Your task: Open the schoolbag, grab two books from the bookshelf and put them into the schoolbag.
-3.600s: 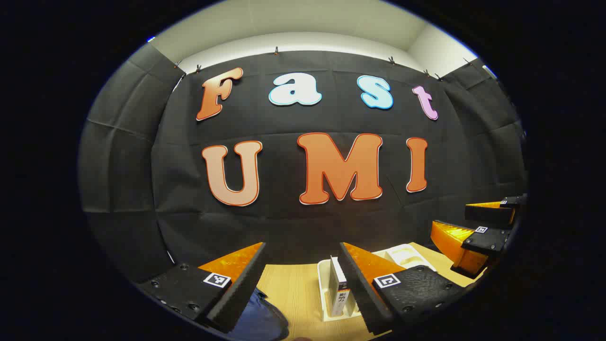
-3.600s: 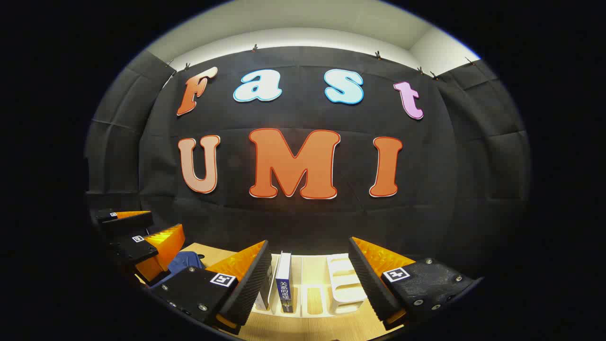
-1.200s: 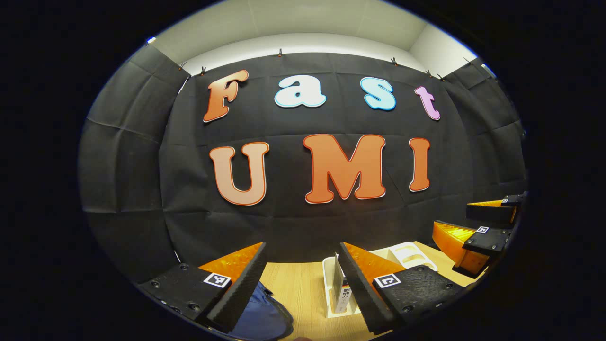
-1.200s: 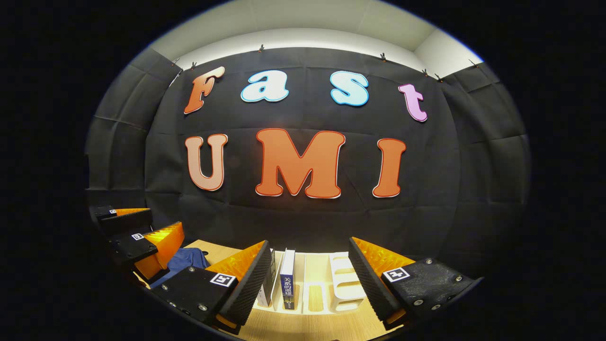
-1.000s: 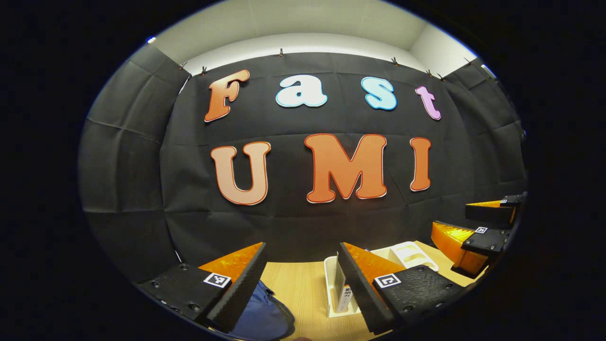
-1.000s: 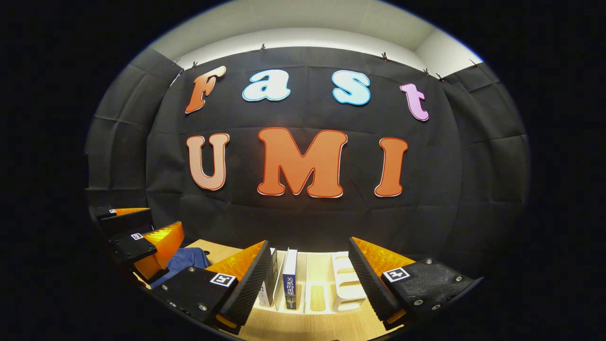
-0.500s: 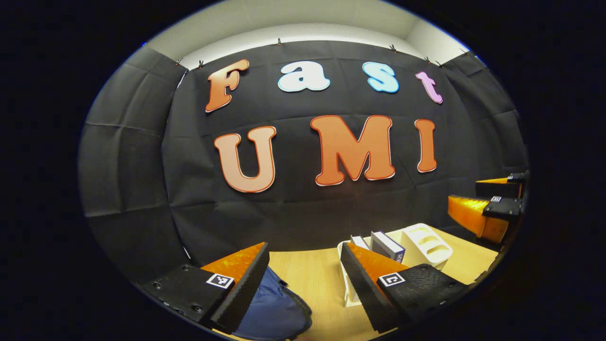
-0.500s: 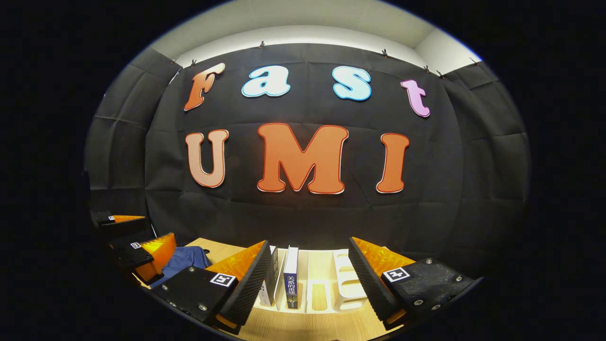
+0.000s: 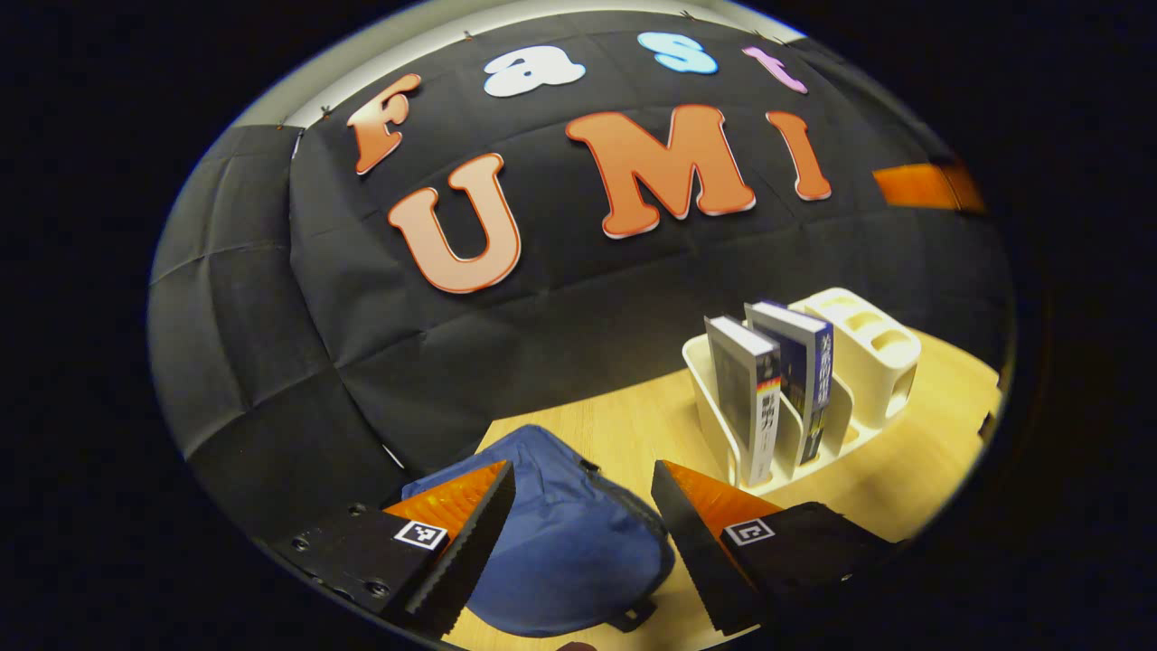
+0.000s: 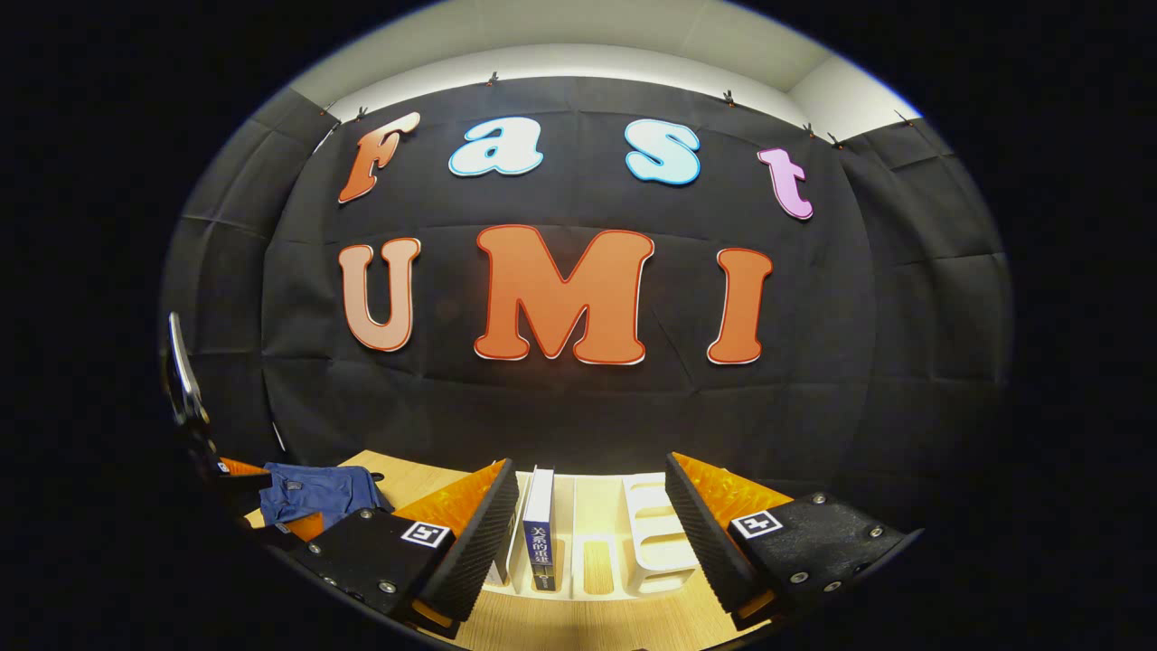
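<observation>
The blue schoolbag [image 9: 560, 542] lies zipped on the wooden table, just below and ahead of my left gripper [image 9: 583, 472], which is open and tilted down over it. To its right, the white bookshelf rack [image 9: 868, 348] holds two upright books, a grey-covered one [image 9: 746, 389] and a dark blue one [image 9: 800, 362]. My right gripper [image 10: 589, 468] is open and faces the rack [image 10: 655, 533] from the front. The dark blue book [image 10: 540, 533] stands between its fingers, untouched. The second book is mostly hidden behind its left finger. The schoolbag [image 10: 316, 493] lies far left.
The light wooden table [image 9: 624, 425] runs back to the black cloth wall. The rack's right slots [image 9: 859, 316] hold nothing. A blurred part of the right gripper [image 9: 922, 185] hangs high on the right. Part of the left gripper [image 10: 230, 470] shows beside the bag.
My left gripper has tipped down and moved over the schoolbag, so the bag and the rack with its books show much more fully. The right gripper has hardly moved. Both stay open.
</observation>
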{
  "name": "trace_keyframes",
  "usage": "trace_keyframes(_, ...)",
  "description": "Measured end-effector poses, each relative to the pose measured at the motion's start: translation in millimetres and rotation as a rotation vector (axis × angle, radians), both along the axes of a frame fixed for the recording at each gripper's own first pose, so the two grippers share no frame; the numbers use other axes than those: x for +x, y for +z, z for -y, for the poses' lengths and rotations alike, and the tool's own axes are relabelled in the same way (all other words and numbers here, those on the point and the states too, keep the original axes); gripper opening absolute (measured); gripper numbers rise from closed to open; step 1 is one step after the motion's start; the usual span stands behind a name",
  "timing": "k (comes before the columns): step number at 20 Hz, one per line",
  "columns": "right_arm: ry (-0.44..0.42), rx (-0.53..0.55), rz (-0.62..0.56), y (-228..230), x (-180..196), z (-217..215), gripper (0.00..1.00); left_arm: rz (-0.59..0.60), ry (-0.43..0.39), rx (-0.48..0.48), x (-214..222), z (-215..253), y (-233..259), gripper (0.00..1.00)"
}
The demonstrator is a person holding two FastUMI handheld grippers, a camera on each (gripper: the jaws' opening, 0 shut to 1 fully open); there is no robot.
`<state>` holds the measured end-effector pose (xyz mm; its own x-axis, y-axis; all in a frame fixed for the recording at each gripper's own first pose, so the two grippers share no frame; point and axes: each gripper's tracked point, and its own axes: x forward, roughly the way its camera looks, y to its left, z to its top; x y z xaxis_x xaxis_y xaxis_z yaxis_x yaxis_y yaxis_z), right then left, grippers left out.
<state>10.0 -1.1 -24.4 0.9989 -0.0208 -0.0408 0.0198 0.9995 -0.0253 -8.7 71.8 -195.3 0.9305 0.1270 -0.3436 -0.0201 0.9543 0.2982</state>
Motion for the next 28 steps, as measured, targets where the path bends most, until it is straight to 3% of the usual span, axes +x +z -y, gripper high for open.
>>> trace_keyframes(9, -0.052, -0.024, -0.015, -9.4, 1.5, 13.6, 0.97, -0.237, -0.082, 0.296, -22.1, -2.2, -111.8, 0.95)
trace_keyframes(13, -0.061, -0.040, -0.025, -13.7, 3.1, 15.4, 0.97, -0.310, -0.115, 0.371, -32.1, -3.2, -149.9, 0.96)
trace_keyframes(19, -0.057, -0.058, -0.028, -15.2, 5.3, 12.1, 0.97, -0.427, -0.128, 0.415, -41.5, -5.0, -193.3, 0.96)
trace_keyframes(24, -0.063, -0.055, -0.030, -17.6, 5.8, 16.0, 0.97, -0.507, -0.091, 0.408, -53.6, -15.6, -215.0, 0.94)
trace_keyframes(25, -0.065, -0.056, -0.030, -17.5, 6.1, 16.6, 0.97, -0.501, -0.080, 0.410, -52.6, -17.2, -211.5, 0.91)
trace_keyframes(28, -0.064, -0.056, -0.030, -18.7, 7.4, 15.6, 0.97, -0.496, -0.064, 0.415, -47.5, -20.2, -206.1, 0.46)
